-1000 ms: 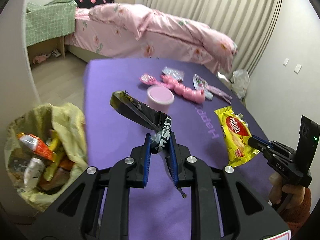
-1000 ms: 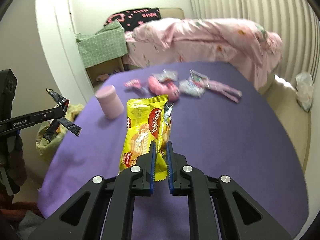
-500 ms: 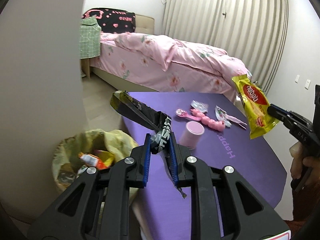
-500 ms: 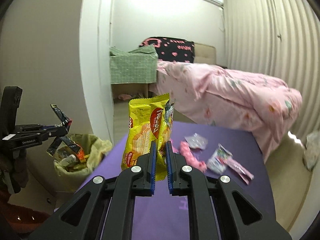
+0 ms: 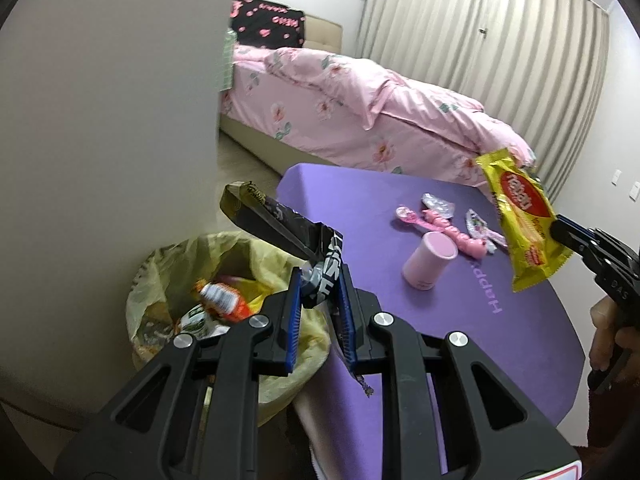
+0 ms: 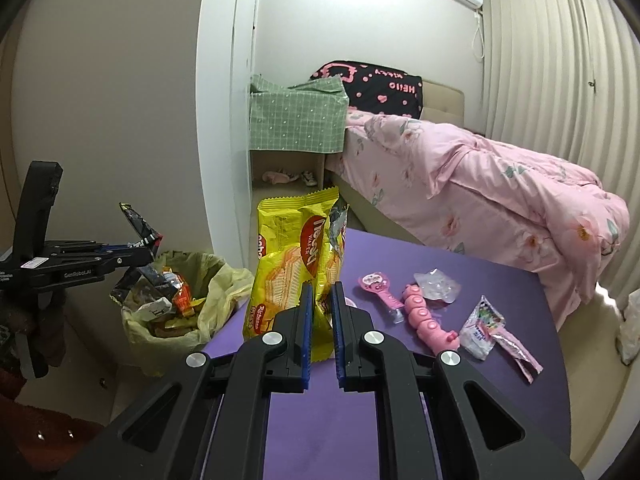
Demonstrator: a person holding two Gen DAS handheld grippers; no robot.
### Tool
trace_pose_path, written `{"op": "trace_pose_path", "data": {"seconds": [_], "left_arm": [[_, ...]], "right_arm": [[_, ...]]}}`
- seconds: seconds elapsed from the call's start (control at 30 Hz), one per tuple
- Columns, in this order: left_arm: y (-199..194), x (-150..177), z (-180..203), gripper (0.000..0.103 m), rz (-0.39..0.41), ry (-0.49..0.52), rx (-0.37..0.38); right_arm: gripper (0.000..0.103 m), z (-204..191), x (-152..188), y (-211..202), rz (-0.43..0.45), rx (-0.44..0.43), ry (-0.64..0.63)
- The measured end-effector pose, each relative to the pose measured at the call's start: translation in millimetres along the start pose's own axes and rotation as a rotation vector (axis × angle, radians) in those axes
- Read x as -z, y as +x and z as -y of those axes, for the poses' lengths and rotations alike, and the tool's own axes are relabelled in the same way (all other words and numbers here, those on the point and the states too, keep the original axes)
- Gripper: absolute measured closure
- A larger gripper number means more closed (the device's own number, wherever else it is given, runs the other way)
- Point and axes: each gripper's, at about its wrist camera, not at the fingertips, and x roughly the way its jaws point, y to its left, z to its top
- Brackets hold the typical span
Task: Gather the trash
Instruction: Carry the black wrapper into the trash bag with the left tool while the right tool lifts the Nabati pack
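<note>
Left tool (image 5: 318, 280), right tool (image 6: 321, 296): black frames, blue finger pads, silver screws, white lettering.

A purple table (image 5: 500, 344) with rounded corners is seen, and a pale pink cup (image 5: 429, 265) is laid on its side toward the middle of it. Nearer the far edge, a pink toy wand (image 6: 381, 290), a pink segmented caterpillar toy (image 6: 426, 318), a clear crinkled wrapper (image 6: 437, 286) and two small printed sachets (image 6: 486, 326) are spread close together. On the floor (image 6: 80, 360), beside the table's left edge, a bin lined with a yellow bag (image 5: 180, 280) is stood, filled with wrappers.
</note>
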Motion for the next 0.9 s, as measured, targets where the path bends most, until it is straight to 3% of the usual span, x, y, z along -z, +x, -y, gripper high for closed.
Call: {"op": "trace_pose_path", "data": {"seconds": [0.33,0.7,0.83,0.9], "left_arm": [[21,7,-50,0.086,-0.074,-0.138,-0.027],[49,17,-74,0.086,-0.137,-0.195,-0.039],[52,20,-82,0.066,-0.146,-0.240,0.011],[52,20,-84,0.065,-0.144,-0.249,0.007]], "right_arm": [[0.093,-3,4,6,-0.020,-0.003,-0.006],[0.093,1,11,9,-0.039,-0.004,0.015],[0.093,-1,10,11,-0.046,-0.004,0.016],[0.093,-1,11,12,-0.050,-0.004,0.016]]}}
